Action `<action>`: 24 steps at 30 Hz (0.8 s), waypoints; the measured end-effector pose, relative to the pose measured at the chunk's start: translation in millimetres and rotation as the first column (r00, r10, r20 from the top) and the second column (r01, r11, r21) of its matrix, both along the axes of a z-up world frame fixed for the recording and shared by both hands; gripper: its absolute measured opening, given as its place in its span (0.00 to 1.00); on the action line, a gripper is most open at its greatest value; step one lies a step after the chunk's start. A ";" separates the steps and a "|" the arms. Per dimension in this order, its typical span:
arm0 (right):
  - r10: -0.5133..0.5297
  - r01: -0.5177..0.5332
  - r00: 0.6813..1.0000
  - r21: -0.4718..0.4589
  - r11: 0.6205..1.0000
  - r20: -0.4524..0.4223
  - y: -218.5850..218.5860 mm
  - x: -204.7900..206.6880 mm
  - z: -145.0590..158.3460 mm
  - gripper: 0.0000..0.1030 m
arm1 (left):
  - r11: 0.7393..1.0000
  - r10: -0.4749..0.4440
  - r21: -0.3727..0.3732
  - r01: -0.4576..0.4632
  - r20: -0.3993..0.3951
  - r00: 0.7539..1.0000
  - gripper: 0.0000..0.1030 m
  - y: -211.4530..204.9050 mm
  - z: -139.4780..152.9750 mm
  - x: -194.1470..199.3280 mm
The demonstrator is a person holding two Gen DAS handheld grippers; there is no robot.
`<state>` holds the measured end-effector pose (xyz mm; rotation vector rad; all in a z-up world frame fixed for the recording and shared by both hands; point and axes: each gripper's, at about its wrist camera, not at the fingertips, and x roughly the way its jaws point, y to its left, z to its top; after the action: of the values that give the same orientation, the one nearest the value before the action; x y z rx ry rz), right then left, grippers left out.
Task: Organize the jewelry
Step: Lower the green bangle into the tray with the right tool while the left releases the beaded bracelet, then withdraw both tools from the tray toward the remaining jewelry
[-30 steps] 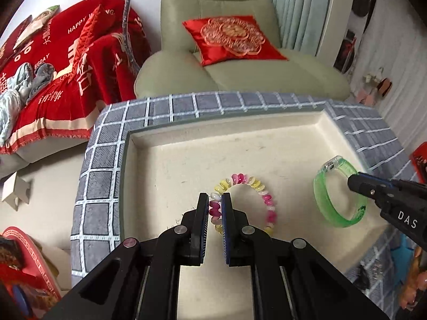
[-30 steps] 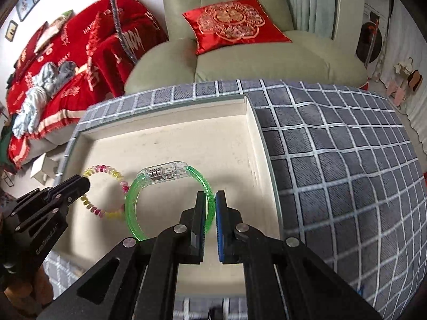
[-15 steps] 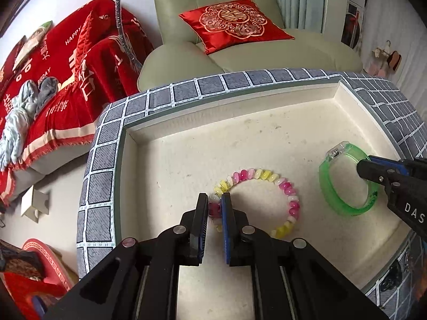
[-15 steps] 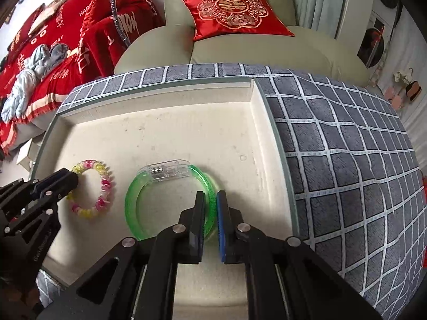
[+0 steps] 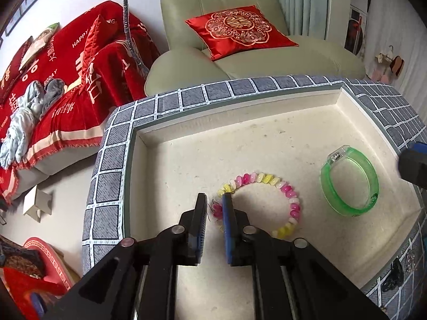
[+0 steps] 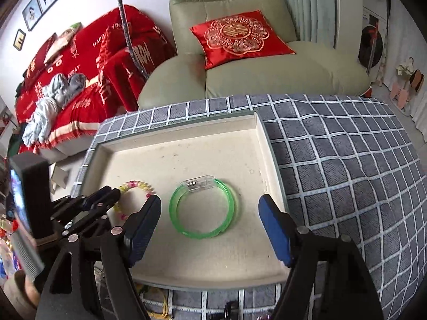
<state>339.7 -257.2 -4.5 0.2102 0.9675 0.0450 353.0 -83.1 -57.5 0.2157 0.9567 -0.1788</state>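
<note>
Beads of pink, yellow and white make up a bracelet [image 5: 269, 202] lying flat on the cream floor of a shallow tray [image 5: 186, 160] in the left wrist view, and the left claw [image 5: 215, 208] stands over its near-left arc with its jaws opening; a few beads sit between the blue pads, which no longer press on them. Just to the right in the same tray lies a green translucent bangle [image 5: 349, 181] with a clear clasp block at its far edge, apart from the beaded bracelet. A dark and blue tip of the right claw [image 5: 413, 165] shows at the right edge. The tray rests on a bench covered in a grey checked cloth [image 5: 112, 144], with a pale green armchair [image 5: 240, 61] and red cushion [image 5: 240, 32] behind. In the right wrist view, the right claw [image 6: 210, 213] is spread wide and opening, its two pads flanking the green bangle [image 6: 204, 208] without touching it, the bangle flat on the tray [image 6: 186, 160]. The beaded bracelet [image 6: 136, 189] lies to the left, partly hidden by the left claw [image 6: 106, 194].
</note>
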 end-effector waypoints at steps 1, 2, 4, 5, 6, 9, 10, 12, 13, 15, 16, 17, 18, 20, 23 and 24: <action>-0.002 0.002 1.000 0.006 1.000 0.006 -0.5 -4.1 2.4 0.76 | 1.000 0.008 0.004 -0.008 -0.001 1.000 1.00 0.3 0.1 0.0; -0.005 0.005 1.000 0.009 1.000 0.010 -1.0 -7.9 4.6 0.76 | 1.000 0.023 0.006 -0.023 0.027 0.999 1.00 1.7 2.9 -2.3; -0.006 0.006 1.000 0.016 1.000 0.018 -1.4 -15.8 8.7 0.76 | 1.000 0.017 0.020 -0.018 0.063 0.998 1.00 0.2 7.3 -5.8; -0.007 0.007 1.000 0.018 1.000 0.022 -2.3 -18.8 10.5 0.76 | 1.000 0.008 0.021 -0.010 0.055 0.998 1.00 -0.7 7.8 -6.2; -0.010 0.010 1.000 0.020 1.000 0.026 -3.4 -22.6 12.6 0.76 | 1.000 0.004 0.016 -0.005 0.053 0.999 1.00 -0.6 9.4 -7.3; -0.021 0.019 0.999 0.044 0.999 0.038 -8.8 -34.4 18.1 0.78 | 1.000 0.010 0.005 -0.011 0.086 0.996 1.00 3.0 19.5 -17.4; -0.024 0.022 0.999 0.060 0.998 0.046 -11.4 -40.2 20.2 0.79 | 1.000 0.011 -0.001 -0.010 0.106 0.994 1.00 4.9 24.6 -22.9; -0.020 0.013 0.997 0.096 0.995 0.069 -16.0 -50.1 23.7 0.88 | 1.000 0.005 -0.021 -0.003 0.135 0.991 1.00 10.7 34.1 -35.0; -0.017 0.008 0.997 0.112 0.994 0.079 -18.0 -55.9 24.8 0.91 | 0.999 0.000 -0.034 0.005 0.137 0.991 1.00 14.0 37.8 -41.2; -0.019 0.006 0.995 0.135 0.991 0.094 -22.3 -69.5 26.7 1.00 | 0.997 -0.016 -0.067 0.023 0.117 0.993 1.00 22.4 42.5 -53.5; -0.021 0.008 0.995 0.139 0.990 0.097 -23.6 -74.4 26.8 1.00 | 0.997 -0.016 -0.079 0.025 0.107 0.994 1.00 25.7 44.4 -57.4; -0.025 0.011 0.996 0.144 0.989 0.090 -25.8 -80.1 26.3 1.00 | 0.996 -0.014 -0.091 0.023 0.098 0.995 1.00 30.0 45.8 -62.9; -0.026 0.014 0.996 0.147 0.989 0.081 -27.3 -83.1 24.5 1.00 | 0.995 -0.009 -0.100 0.018 0.091 0.996 1.00 34.8 46.3 -70.4; -0.032 0.025 0.999 0.149 0.989 0.041 -29.8 -89.7 18.7 1.00 | 0.993 0.001 -0.114 0.009 0.082 0.997 1.00 39.6 47.0 -82.0; -0.055 0.054 0.998 0.137 0.989 0.005 -35.9 -103.2 6.4 1.00 | 0.994 0.003 -0.111 0.004 0.061 0.998 1.00 43.6 42.3 -102.1; -0.058 0.058 0.998 0.131 0.990 -0.001 -39.1 -106.9 3.5 1.00 | 0.995 -0.003 -0.104 0.008 0.054 0.999 1.00 43.3 39.8 -109.8</action>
<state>232.9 -296.3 -1.0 0.3591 0.9564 0.0555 243.2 -39.8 -17.7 0.1264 0.8906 -0.2263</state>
